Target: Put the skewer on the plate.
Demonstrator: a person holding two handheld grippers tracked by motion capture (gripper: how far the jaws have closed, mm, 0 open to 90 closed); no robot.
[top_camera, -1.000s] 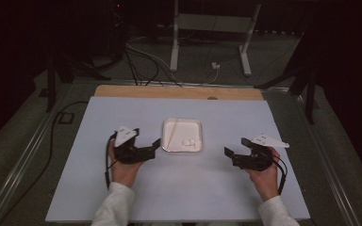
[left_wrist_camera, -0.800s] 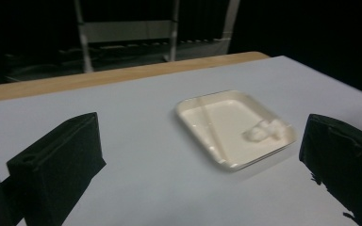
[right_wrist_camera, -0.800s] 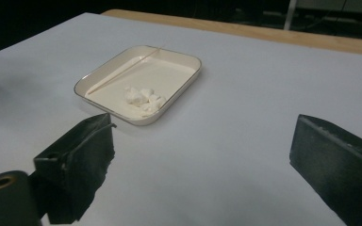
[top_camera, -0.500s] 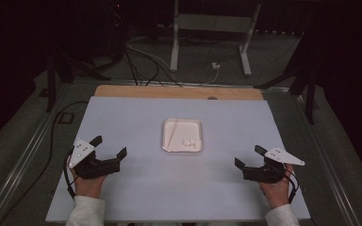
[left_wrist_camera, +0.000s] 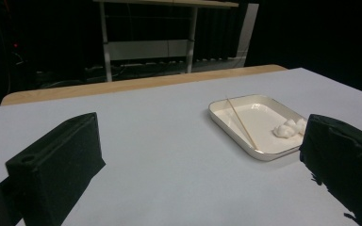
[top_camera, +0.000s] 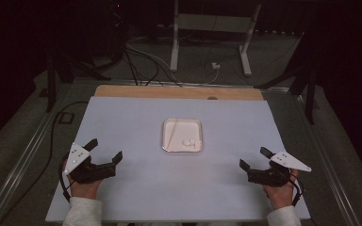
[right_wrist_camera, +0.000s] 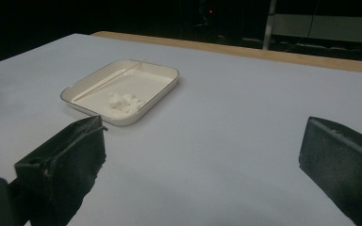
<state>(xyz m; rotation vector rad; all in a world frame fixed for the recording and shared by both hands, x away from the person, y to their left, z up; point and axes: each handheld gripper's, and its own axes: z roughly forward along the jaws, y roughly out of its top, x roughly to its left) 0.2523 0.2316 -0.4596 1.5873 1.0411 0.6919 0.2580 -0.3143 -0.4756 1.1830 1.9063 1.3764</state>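
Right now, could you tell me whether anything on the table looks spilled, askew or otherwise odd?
Nothing stands out. The tray sits square mid-table, with the thin stick and white clumps inside it, nothing spilled.

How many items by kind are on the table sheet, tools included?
Tray: 1
Thin wooden stick lying in the tray: 1
White fluffy clump in the tray (separate pieces cannot be told): 1
Handheld tools: 2, left tool and right tool, both open, nothing between the jaws
Total: 5

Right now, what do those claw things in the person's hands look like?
Each of the left gripper and right gripper is black with two blocky jaws, a grey three-cornered plate on top and a black cable trailing back. The person wears white sleeves.
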